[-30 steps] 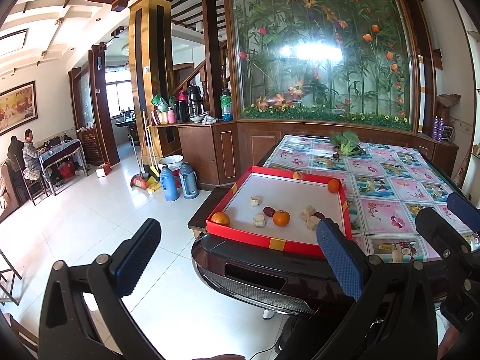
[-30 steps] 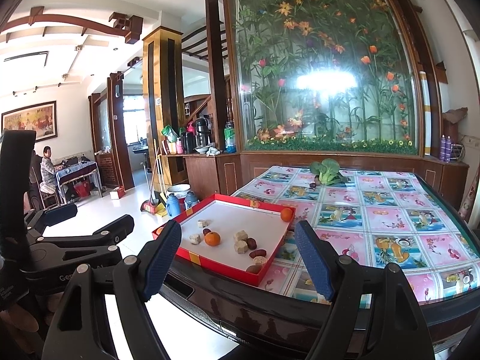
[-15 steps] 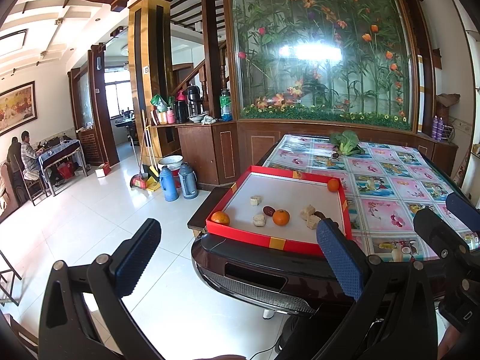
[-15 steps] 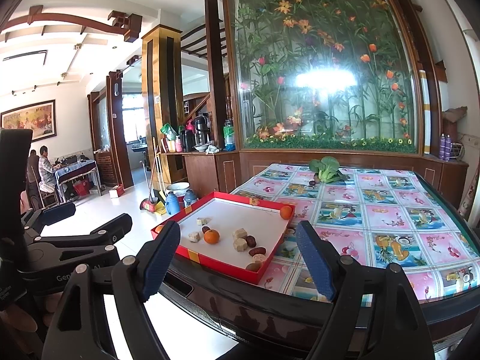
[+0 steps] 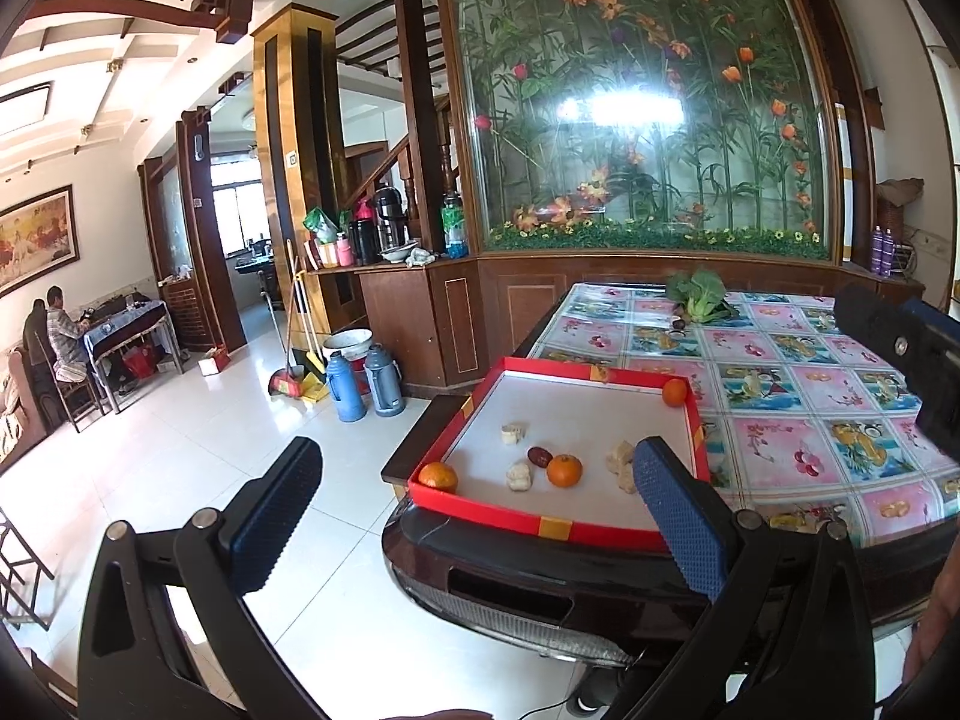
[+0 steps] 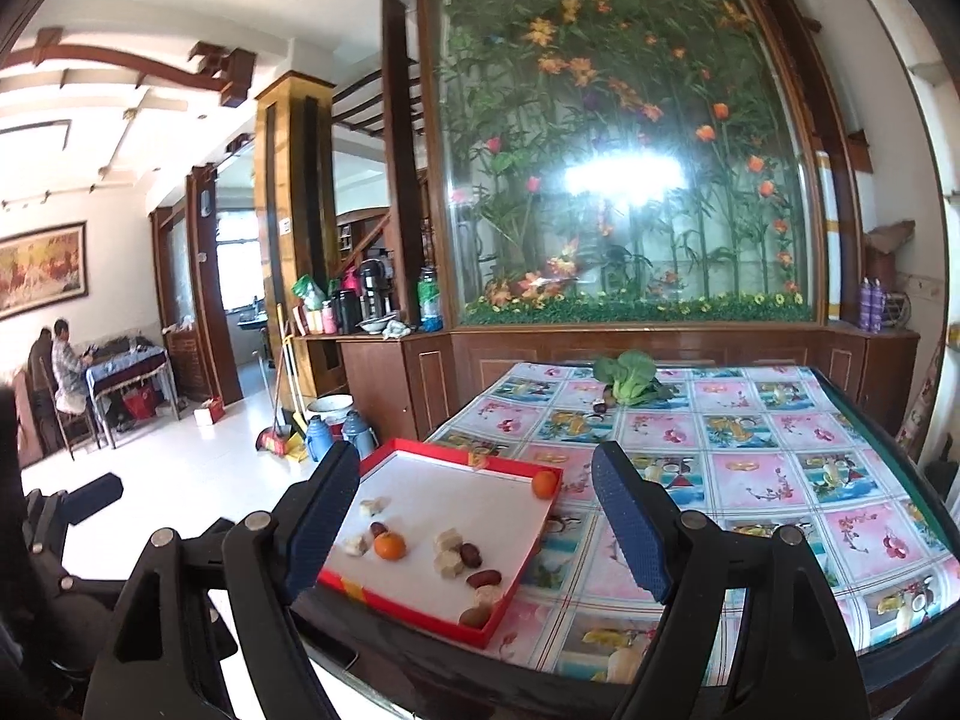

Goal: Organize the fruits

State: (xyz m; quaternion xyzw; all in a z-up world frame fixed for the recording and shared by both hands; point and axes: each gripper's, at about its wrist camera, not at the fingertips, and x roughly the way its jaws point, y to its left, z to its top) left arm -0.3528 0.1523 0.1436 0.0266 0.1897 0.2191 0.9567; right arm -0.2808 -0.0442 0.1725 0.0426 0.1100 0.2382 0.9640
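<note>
The right gripper (image 6: 474,516) has come closer to the red cardboard tray (image 6: 420,600); the left gripper (image 5: 474,516) stays back. Both jaws stand wide open and empty. Round oranges (image 6: 390,545) and wrinkled red dates (image 6: 483,578) lie inside the tray.

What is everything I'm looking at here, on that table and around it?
Tray: one, red rim, white floor, at the table's near corner.
Oranges: three, orange, in the tray; one mid-floor, two in corners.
Dates: several, dark red-brown, in the tray.
Pale chunks: several, cream, in the tray; what they are I cannot tell.
Leafy vegetable: one, green, at the table's far end.
Tablecloth: one, pink and blue picture squares.
Flasks: two, blue, on the floor.
Seated people: two, at a far table.
Left claw: black with blue pads, open, empty.
Right claw: same, open, empty.
</note>
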